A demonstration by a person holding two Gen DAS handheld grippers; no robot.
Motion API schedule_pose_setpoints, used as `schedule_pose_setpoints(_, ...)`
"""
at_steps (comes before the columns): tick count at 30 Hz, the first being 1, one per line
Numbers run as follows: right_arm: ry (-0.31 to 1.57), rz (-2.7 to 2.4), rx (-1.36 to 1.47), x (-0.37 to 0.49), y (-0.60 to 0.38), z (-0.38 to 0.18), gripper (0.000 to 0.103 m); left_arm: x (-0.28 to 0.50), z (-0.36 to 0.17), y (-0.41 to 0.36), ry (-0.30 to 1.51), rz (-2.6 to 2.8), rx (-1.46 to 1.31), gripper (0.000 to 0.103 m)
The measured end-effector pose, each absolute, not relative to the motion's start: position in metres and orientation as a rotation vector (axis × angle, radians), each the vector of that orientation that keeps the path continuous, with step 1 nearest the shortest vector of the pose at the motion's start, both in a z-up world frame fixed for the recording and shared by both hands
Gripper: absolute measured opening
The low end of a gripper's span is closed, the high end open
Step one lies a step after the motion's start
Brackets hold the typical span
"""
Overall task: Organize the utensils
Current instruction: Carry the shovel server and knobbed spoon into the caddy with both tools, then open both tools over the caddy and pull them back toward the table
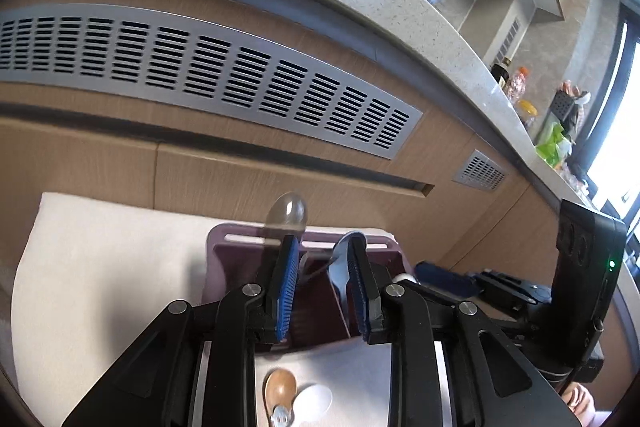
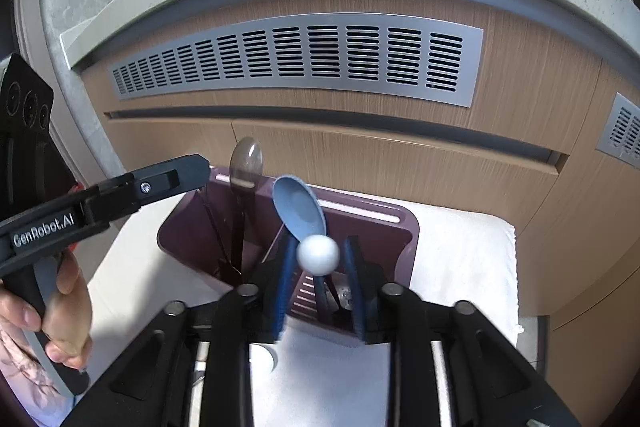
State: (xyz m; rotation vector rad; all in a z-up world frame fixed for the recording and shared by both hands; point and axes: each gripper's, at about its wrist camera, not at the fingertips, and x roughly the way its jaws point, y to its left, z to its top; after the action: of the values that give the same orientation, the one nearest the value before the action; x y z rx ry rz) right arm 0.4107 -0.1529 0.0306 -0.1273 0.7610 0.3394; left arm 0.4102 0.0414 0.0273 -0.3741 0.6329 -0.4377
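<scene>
A maroon utensil holder (image 1: 224,259) (image 2: 384,227) stands on a white cloth (image 1: 100,267) (image 2: 460,255). A clear spoon (image 1: 288,211) (image 2: 246,159) stands upright in its left compartment, a blue spoon (image 1: 340,267) (image 2: 298,211) in the right one. My left gripper (image 1: 323,247) (image 2: 198,167) hovers over the holder, open; the clear spoon's handle passes outside its left finger. My right gripper (image 2: 320,243) (image 1: 424,269) is over the right compartment, open. A blurred white rounded utensil end (image 2: 318,255) sits loose between its pads, touching neither.
A brown spoon (image 1: 280,389) and a white spoon (image 1: 316,401) lie on the cloth close below the left gripper. A wooden cabinet front with a metal vent (image 1: 240,79) (image 2: 320,55) rises right behind the holder. A hand (image 2: 60,303) holds the left gripper's handle.
</scene>
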Motion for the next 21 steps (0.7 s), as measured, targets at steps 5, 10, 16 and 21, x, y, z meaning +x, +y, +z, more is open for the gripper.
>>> schedule_pose_setpoints(5,0.609,0.293,-0.173,0.372,-0.160,0.056,0.088,0.371,0.044,0.054,0.578,-0.373,-0.341,0.047)
schedule_pose_setpoints(10,0.539,0.268,-0.252,0.330,-0.164,0.068,0.103,0.322,0.047,0.054,0.563,-0.269,-0.233,0.065)
schedule_pose_setpoints(16,0.596,0.327,-0.358,0.289,-0.159,0.033,0.103,0.271,0.006,0.052,0.647,-0.221,-0.135,0.071)
schedule_pose_setpoints(21,0.662,0.395,-0.460,0.257,-0.148,-0.010,0.103,0.240,-0.026,0.060,0.748,-0.208,-0.131,0.071)
